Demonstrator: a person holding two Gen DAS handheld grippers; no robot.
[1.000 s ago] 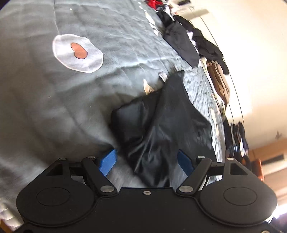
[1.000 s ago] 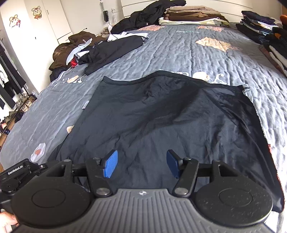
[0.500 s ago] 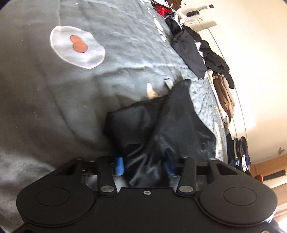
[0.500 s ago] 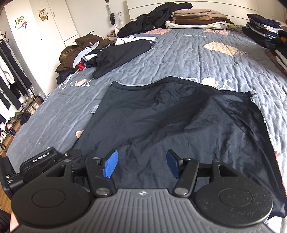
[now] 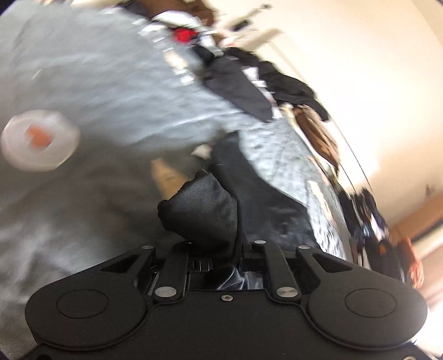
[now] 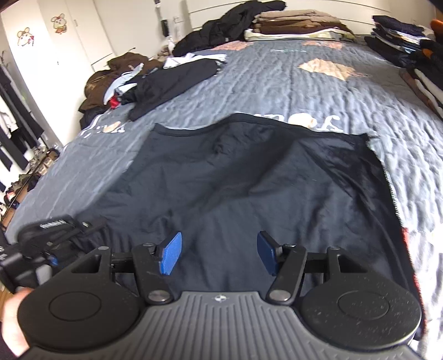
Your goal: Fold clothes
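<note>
1. Two claws are in view. The left claw is pressed together on a bunched corner of the black garment, and the pinched cloth stands up in a wad just ahead of it; its fingers are hidden by the fabric.
2. Right claw: spread, blue pads apart, poised over the near part of the black garment with nothing between them. Whether the pads touch the cloth cannot be told.
3. In the right wrist view the left claw shows at the lower left, at the garment's near left corner, with part of a hand beside it.
4. Black garment: lies spread on the bed toward its near edge, wrinkled, its far hem running across the middle of the bed.
5. Bed: covered by a grey quilted spread with pale patches; one round white patch with an orange centre shows in the left wrist view, which is blurred.
6. Loose dark and brown clothes are heaped along the bed's left edge.
7. Folded stacks sit at the far edge of the bed, and further dark stacks line the right edge.
8. Hanging clothes show past the bed's left edge.
</note>
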